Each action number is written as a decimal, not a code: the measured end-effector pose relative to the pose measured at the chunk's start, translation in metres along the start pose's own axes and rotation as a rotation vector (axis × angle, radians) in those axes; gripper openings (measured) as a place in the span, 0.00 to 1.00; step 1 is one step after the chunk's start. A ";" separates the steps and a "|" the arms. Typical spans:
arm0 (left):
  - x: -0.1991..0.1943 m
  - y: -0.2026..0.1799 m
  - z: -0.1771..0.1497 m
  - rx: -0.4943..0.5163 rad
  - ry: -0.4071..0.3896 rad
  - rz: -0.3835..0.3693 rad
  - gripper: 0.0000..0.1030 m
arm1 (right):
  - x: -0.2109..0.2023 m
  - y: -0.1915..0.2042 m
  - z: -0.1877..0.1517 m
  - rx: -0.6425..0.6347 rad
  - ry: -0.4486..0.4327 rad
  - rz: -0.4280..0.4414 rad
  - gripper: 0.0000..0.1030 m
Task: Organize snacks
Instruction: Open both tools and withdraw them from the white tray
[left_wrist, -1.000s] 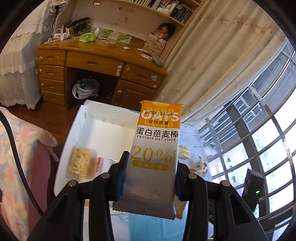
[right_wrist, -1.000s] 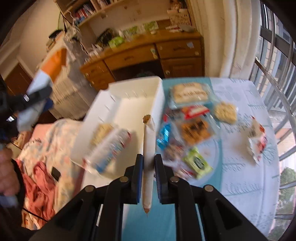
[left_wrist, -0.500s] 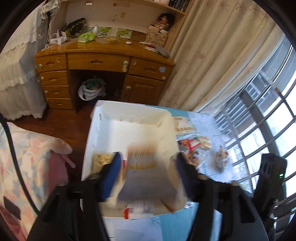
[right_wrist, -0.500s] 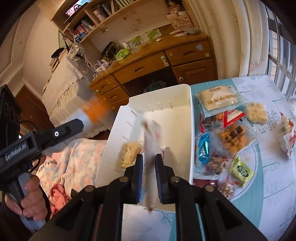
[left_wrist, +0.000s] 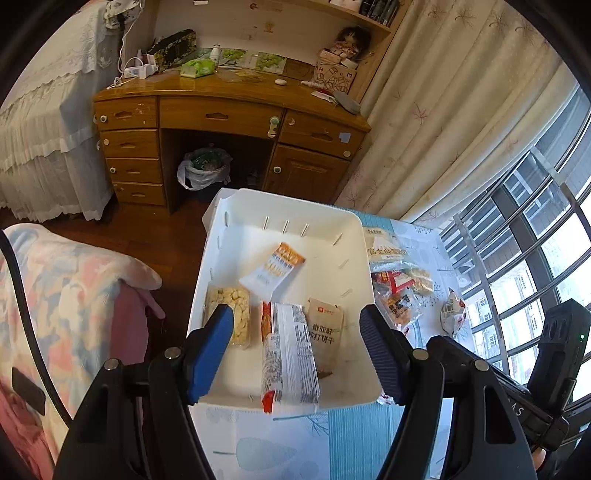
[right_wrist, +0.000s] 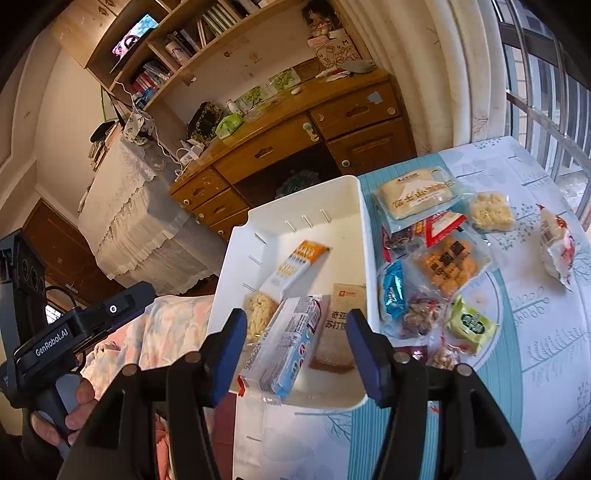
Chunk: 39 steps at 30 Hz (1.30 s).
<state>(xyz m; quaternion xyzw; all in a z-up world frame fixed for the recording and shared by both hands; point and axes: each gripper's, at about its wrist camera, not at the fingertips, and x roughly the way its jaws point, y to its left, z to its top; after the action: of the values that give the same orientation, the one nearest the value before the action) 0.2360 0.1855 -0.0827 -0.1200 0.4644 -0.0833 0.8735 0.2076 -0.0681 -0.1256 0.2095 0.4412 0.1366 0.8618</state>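
Snacks, loose lot (right_wrist: 439, 273): pile on tablecloth (right_wrist: 535, 350) just right of bin (right_wrist: 364, 236), touching its wall; approx. a dozen pkts, long axes mixed. Bin holds 4: oat bar (left_wrist: 273, 271) lying diagonal toward far wall, puffs pkt (left_wrist: 231, 319) at left, long wrapper (left_wrist: 290, 354) w/ near end over front rim, brown sachet (left_wrist: 325, 330). My L claw (left_wrist: 295, 354): jaws wide, nothing held, over bin. My R claw (right_wrist: 293, 349): jaws wide, nothing held, over bin's near edge. Pile lies fwd-right of R claw, so I judge R nearer; green pkt (right_wrist: 471, 325) closest pick, long axis slanted across jaw line.
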 end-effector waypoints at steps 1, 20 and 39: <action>-0.001 -0.001 -0.002 0.001 0.005 0.008 0.68 | -0.003 -0.001 -0.001 -0.002 0.001 0.000 0.55; -0.012 -0.058 -0.048 -0.092 0.051 0.059 0.68 | -0.051 -0.045 -0.005 -0.117 0.062 -0.115 0.55; 0.041 -0.168 -0.097 -0.090 0.139 0.082 0.82 | -0.092 -0.136 0.015 -0.282 0.054 -0.194 0.72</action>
<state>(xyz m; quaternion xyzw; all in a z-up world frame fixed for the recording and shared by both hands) 0.1726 0.0016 -0.1196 -0.1340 0.5318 -0.0347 0.8355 0.1737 -0.2292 -0.1180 0.0393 0.4586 0.1191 0.8797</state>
